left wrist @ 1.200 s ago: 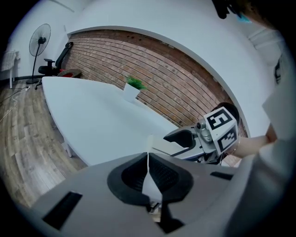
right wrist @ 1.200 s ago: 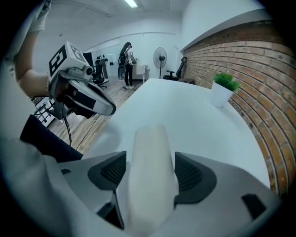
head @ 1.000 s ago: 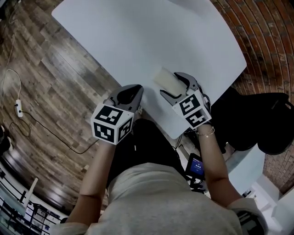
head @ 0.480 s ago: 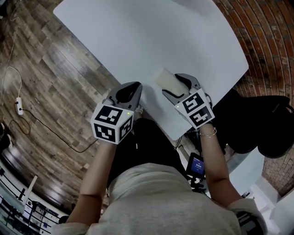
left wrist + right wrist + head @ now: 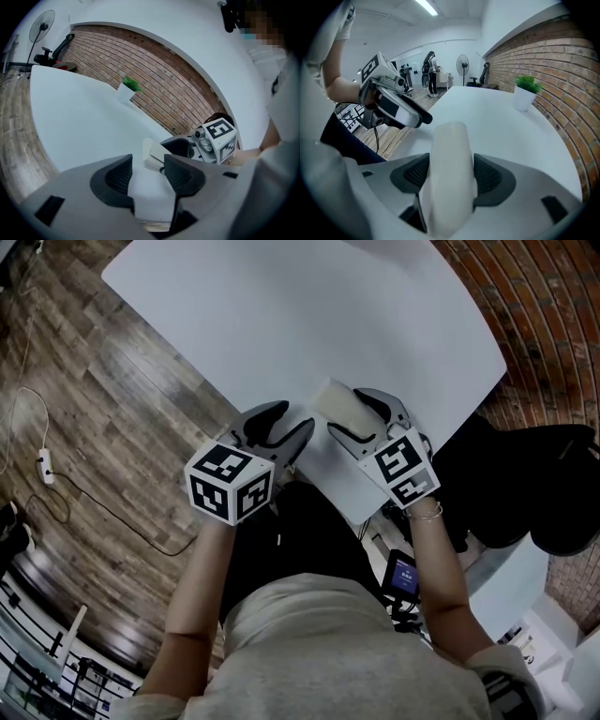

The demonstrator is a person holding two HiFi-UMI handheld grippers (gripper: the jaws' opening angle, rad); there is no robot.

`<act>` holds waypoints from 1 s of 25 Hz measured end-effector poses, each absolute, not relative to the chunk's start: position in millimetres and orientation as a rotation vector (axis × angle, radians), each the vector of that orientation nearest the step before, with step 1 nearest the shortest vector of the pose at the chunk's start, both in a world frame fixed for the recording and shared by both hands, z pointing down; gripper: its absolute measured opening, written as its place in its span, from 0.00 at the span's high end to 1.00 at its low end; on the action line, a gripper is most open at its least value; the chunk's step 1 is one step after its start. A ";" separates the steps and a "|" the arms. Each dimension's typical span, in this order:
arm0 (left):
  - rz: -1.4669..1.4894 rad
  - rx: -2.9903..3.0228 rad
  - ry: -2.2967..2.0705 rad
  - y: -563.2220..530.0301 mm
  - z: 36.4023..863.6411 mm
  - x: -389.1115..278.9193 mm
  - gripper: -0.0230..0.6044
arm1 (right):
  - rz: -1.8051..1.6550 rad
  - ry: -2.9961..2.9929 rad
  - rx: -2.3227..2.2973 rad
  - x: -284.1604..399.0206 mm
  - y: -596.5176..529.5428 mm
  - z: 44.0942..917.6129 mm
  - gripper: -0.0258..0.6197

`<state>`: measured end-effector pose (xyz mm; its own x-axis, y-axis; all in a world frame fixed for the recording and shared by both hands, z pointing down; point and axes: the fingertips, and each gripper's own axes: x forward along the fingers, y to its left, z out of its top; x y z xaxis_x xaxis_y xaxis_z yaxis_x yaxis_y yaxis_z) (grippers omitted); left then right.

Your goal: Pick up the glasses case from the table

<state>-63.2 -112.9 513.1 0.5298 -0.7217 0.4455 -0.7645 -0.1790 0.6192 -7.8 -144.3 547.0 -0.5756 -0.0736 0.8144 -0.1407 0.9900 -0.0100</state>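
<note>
The glasses case point(image 5: 337, 401), a pale rounded oblong, lies near the front edge of the white table point(image 5: 281, 306). My right gripper point(image 5: 353, 415) straddles it, and in the right gripper view both dark pads press the sides of the case point(image 5: 449, 154), so this gripper point(image 5: 449, 172) is shut on it. To the left, my left gripper point(image 5: 287, 421) hovers at the table's edge. Its jaws are opening and nothing lies between them. In the left gripper view that gripper point(image 5: 146, 171) shows only bare table between its jaws, with the case point(image 5: 152, 154) and my right gripper point(image 5: 206, 140) beyond.
A small potted plant point(image 5: 127, 89) stands at the table's far side by the brick wall. Wooden floor with a cable and power strip point(image 5: 42, 465) lies to the left. A black chair point(image 5: 553, 484) is at the right. A fan point(image 5: 40, 28) stands far off.
The left gripper's jaws have gone from shut to open, and it has edged right over the table's edge. The right gripper stays around the case.
</note>
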 end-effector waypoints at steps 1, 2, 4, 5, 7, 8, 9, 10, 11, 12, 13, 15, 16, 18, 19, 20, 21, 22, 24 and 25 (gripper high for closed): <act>0.048 1.925 -1.194 -115.3 511.7 -60.9 0.65 | 0.077 -2.205 0.144 -9.9 -144.1 543.2 0.51; 0.029 1.927 -1.172 -117.3 510.1 -57.6 0.62 | 0.061 -2.225 0.136 -11.6 -143.1 539.5 0.51; -0.011 1.931 -1.118 -119.2 506.4 -49.6 0.57 | 0.031 -2.264 0.125 -14.4 -138.8 533.4 0.51; -0.032 1.931 -1.093 -119.6 504.5 -45.6 0.55 | 0.020 -2.281 0.123 -15.2 -135.9 531.3 0.51; -0.067 1.922 -1.061 -119.8 500.6 -38.7 0.54 | -0.005 -2.306 0.115 -15.7 -129.5 526.2 0.51; -0.076 1.917 -1.052 -119.1 497.9 -36.3 0.53 | -0.021 -2.316 0.106 -16.1 -125.4 522.1 0.51; -0.079 1.914 -1.043 -117.6 494.5 -34.7 0.53 | -0.038 -2.324 0.097 -17.3 -120.3 516.9 0.51; -0.078 1.915 -1.033 -115.6 491.0 -33.7 0.53 | -0.054 -2.331 0.087 -19.1 -114.6 511.6 0.51; -0.077 1.918 -1.020 -113.7 488.6 -32.7 0.53 | -0.071 -2.338 0.078 -21.2 -109.2 507.5 0.51; -0.080 1.921 -1.009 -112.3 488.0 -31.0 0.53 | -0.089 -2.346 0.069 -22.7 -104.4 505.7 0.51; -0.085 1.922 -1.002 -111.9 489.5 -28.5 0.53 | -0.108 -2.353 0.059 -23.0 -100.5 506.4 0.51; -0.087 1.914 -1.005 -115.2 496.4 -23.1 0.53 | -0.139 -2.369 0.042 -20.6 -97.4 510.3 0.51; -0.083 1.907 -1.005 -117.5 499.7 -20.8 0.53 | -0.148 -2.378 0.037 -19.7 -97.1 510.9 0.51; -0.079 1.899 -0.983 -118.2 501.3 -16.8 0.53 | -0.160 -2.392 0.025 -20.4 -94.0 508.3 0.51; -0.081 1.901 -0.965 -117.1 499.7 -15.0 0.54 | -0.167 -2.396 0.017 -21.8 -91.3 506.3 0.51; -0.086 1.906 -0.946 -116.0 497.4 -13.6 0.56 | -0.177 -2.398 0.008 -23.7 -88.7 504.5 0.51; -0.094 1.913 -0.927 -115.0 495.0 -12.6 0.59 | -0.186 -2.398 0.003 -25.9 -86.8 503.5 0.51; -0.103 1.919 -0.909 -114.1 493.2 -12.2 0.62 | -0.192 -2.396 0.005 -27.9 -85.7 503.5 0.51; -0.117 1.917 -0.886 -112.5 491.8 -12.6 0.68 | -0.196 -2.392 0.023 -30.9 -85.0 505.0 0.50; -0.116 1.915 -0.882 -111.8 491.6 -13.0 0.69 | -0.197 -2.390 0.031 -31.8 -84.7 505.5 0.50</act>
